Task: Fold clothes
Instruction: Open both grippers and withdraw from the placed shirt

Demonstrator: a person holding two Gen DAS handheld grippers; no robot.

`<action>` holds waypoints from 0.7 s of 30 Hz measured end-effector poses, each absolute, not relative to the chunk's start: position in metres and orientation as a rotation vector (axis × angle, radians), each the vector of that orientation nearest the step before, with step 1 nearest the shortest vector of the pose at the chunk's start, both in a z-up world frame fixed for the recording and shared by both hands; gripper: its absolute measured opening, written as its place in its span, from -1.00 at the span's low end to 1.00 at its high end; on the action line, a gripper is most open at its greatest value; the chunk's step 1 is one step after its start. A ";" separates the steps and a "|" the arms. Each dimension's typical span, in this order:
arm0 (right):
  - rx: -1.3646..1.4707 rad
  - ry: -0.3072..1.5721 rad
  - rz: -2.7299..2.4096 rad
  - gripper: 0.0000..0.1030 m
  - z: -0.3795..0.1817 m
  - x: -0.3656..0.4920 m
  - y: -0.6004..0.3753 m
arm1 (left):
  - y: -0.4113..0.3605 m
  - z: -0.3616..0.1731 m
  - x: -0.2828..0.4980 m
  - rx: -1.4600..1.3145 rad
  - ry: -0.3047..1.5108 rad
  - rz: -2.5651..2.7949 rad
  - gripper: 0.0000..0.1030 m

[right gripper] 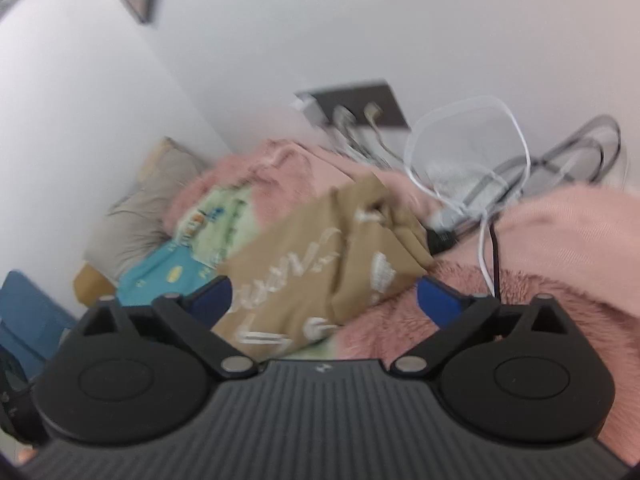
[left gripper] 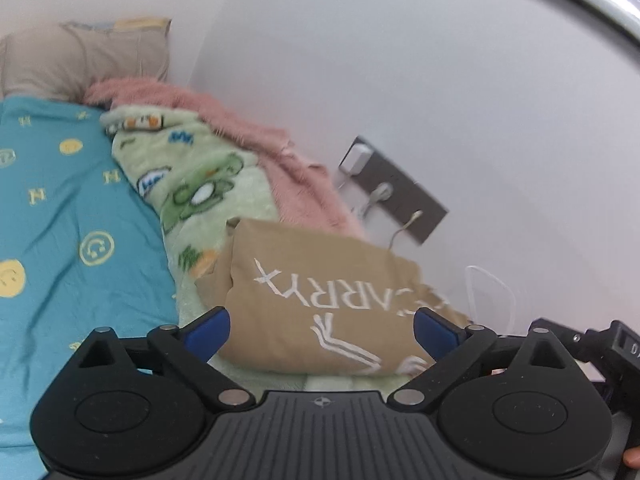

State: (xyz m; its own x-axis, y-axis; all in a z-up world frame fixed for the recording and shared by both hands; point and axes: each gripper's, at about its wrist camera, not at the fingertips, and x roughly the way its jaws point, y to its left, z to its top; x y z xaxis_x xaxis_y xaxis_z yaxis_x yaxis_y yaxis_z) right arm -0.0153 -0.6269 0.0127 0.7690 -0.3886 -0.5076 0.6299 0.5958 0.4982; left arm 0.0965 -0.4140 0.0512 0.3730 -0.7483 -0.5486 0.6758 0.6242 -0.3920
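My left claw (left gripper: 322, 330) stands wide apart with nothing between its blue pads (left gripper: 208, 334); the folded tan garment (left gripper: 320, 300) lies just beyond them, printed with white letters and lines. It rests on a green cartoon-print fleece blanket (left gripper: 192, 184), which runs along the bed between a teal smiley-print sheet (left gripper: 72, 240) and a pink fuzzy blanket (left gripper: 240, 128) against the white wall (left gripper: 400, 80). A beige pillow (left gripper: 80, 56) sits at the far end of the bed. A dark socket panel (left gripper: 400, 196) with plugs and white cables is on the wall behind the garment.

My right claw (right gripper: 322, 298) is spread wide too, holding nothing. From this blurred view the tan garment lies ahead of the pads, partly over the pink blanket, with a white cable (right gripper: 460, 152) looping behind it.
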 end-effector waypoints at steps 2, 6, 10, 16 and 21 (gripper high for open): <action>0.665 0.343 -0.592 0.95 0.030 -0.024 -0.608 | -0.400 0.069 0.079 -0.087 0.703 -0.896 0.99; 0.586 0.311 -0.564 0.96 0.057 -0.041 -0.572 | -0.370 0.099 0.041 -0.038 0.583 -0.864 0.99; 0.492 0.270 -0.548 0.96 0.075 -0.060 -0.535 | -0.340 0.119 0.003 0.003 0.475 -0.839 0.99; 0.355 0.213 -0.534 0.96 0.084 -0.085 -0.482 | -0.301 0.135 -0.057 0.059 0.337 -0.802 0.99; 0.278 0.166 -0.538 0.96 0.079 -0.104 -0.447 | -0.271 0.137 -0.102 0.080 0.239 -0.791 0.99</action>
State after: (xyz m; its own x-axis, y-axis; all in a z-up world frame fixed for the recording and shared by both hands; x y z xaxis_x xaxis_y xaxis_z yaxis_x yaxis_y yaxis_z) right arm -0.1041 -0.4469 0.0793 0.8467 -0.4811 -0.2273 0.5256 0.8226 0.2167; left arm -0.1015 -0.2709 0.1365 0.6781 -0.6940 -0.2421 0.7120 0.7019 -0.0179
